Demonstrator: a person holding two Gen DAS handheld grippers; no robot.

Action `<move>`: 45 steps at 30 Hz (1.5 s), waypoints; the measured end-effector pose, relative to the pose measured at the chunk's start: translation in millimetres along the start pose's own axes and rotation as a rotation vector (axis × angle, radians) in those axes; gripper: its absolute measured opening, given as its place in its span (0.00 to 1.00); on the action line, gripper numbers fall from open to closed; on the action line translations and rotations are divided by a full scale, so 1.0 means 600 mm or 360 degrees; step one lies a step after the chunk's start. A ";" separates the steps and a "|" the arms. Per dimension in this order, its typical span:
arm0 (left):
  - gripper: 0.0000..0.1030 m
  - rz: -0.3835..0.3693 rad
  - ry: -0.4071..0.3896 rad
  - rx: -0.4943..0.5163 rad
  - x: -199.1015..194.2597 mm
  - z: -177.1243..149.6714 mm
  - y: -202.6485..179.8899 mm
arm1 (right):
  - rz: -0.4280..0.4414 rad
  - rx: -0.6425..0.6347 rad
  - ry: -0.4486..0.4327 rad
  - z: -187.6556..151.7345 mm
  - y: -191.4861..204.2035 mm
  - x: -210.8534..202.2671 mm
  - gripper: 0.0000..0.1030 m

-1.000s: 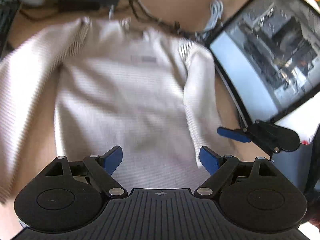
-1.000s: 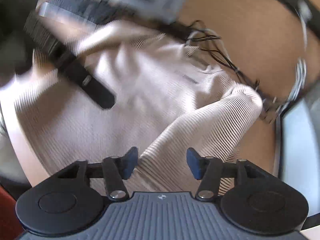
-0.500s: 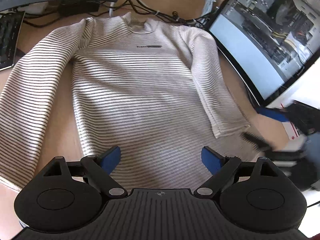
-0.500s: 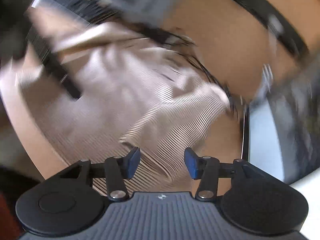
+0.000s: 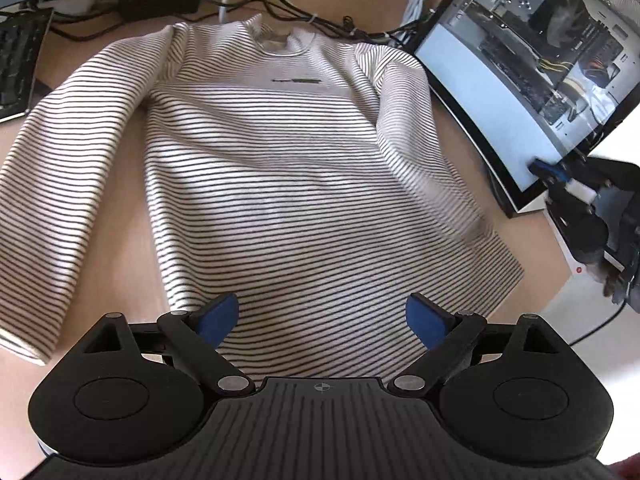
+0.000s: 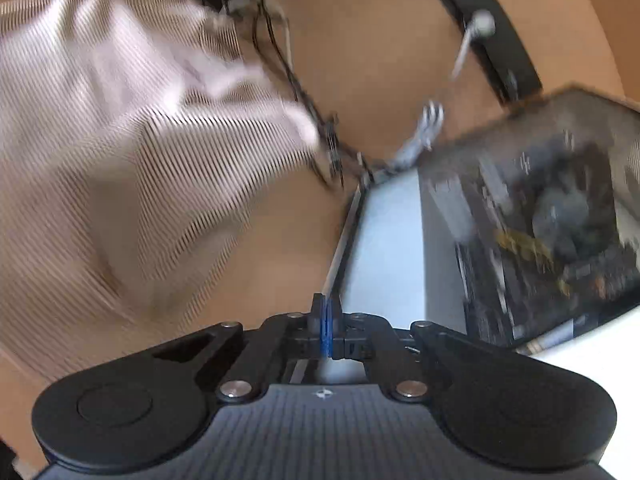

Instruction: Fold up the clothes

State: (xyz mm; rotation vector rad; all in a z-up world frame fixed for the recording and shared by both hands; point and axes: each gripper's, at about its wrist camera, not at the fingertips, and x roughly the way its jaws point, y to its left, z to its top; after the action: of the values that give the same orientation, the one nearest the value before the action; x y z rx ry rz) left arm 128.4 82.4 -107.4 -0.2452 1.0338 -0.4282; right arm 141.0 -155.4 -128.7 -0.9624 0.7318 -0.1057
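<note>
In the left wrist view we see the shirt (image 5: 280, 168) spread flat on the table (image 5: 100, 184), collar toward the top of the frame, sleeves running down each side. Our left gripper (image 5: 322, 316) hovers over its lower hem at bottom centre, jaws wide and opening, nothing pinched between them. At the right edge our right gripper (image 5: 550, 170) sits against the monitor (image 5: 500, 80). In the blurred right wrist view its blue pads (image 6: 327, 328) are pressed together on nothing, the shirt off to the upper left, cables (image 6: 304, 92) beyond.
</note>
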 end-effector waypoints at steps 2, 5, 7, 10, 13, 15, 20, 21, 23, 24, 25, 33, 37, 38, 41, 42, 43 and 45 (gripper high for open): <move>0.92 0.0007 0.0002 0.0008 0.000 0.000 -0.001 | 0.0138 0.0079 -0.0007 -0.019 -0.002 -0.014 0.01; 0.92 -0.0002 0.0003 0.0017 0.003 0.004 -0.006 | 0.0514 0.0346 -0.0136 -0.006 -0.007 -0.053 0.07; 0.92 -0.0018 0.0002 0.0021 0.006 0.010 -0.011 | 0.0635 0.0438 -0.0179 0.022 -0.005 -0.058 0.39; 0.92 -0.0021 -0.0015 0.0028 0.016 0.022 -0.021 | 0.0770 0.0646 -0.0169 0.063 -0.009 -0.039 0.58; 0.92 -0.0025 -0.0035 0.0003 0.026 0.039 -0.020 | 0.0898 0.1003 -0.0091 0.076 -0.029 0.003 0.59; 0.93 -0.0032 -0.0042 -0.0015 0.032 0.052 -0.018 | 0.0961 0.1238 -0.0045 0.079 -0.058 0.049 0.61; 0.93 -0.0028 -0.0033 -0.0072 0.053 0.075 -0.009 | 0.0984 0.1408 0.0019 0.100 -0.093 0.148 0.63; 0.93 -0.0022 -0.0024 -0.0090 0.058 0.077 -0.006 | 0.1001 0.1400 0.0044 0.108 -0.089 0.168 0.64; 0.94 -0.0041 -0.0024 -0.0115 0.060 0.078 0.001 | 0.1046 0.1382 0.0086 0.123 -0.079 0.204 0.64; 0.94 -0.0052 -0.0021 -0.0126 0.060 0.079 0.003 | 0.1085 0.1369 0.0098 0.130 -0.072 0.214 0.61; 0.94 -0.0061 -0.0019 -0.0134 0.059 0.079 0.006 | 0.1129 0.1341 0.0083 0.138 -0.067 0.217 0.42; 0.94 -0.0117 -0.0030 -0.0199 0.053 0.077 0.026 | 0.0784 0.0428 -0.0302 0.212 -0.080 0.114 0.09; 0.94 -0.0084 -0.0029 -0.0163 0.047 0.073 0.028 | 0.0395 0.0057 -0.0280 0.216 -0.077 0.126 0.09; 0.94 -0.0073 -0.0029 -0.0154 0.046 0.072 0.029 | 0.0318 -0.0016 -0.0250 0.213 -0.071 0.137 0.09; 0.94 -0.0046 -0.0029 -0.0130 0.040 0.067 0.032 | 0.0136 -0.0190 -0.0136 0.203 -0.045 0.174 0.09; 0.94 -0.0035 -0.0027 -0.0121 0.038 0.066 0.033 | 0.0125 -0.0194 -0.0102 0.198 -0.039 0.184 0.09; 0.94 -0.0022 -0.0025 -0.0112 0.037 0.065 0.033 | 0.0123 -0.0185 -0.0074 0.194 -0.035 0.189 0.09; 0.94 0.0001 -0.0020 -0.0096 0.033 0.062 0.034 | 0.0125 -0.0152 -0.0012 0.187 -0.031 0.196 0.10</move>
State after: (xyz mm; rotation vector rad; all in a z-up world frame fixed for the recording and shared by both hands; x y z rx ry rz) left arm 173.8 91.5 -112.3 -0.3011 1.0356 -0.3945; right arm 302.8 -132.8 -135.7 -1.0231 0.7723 0.0015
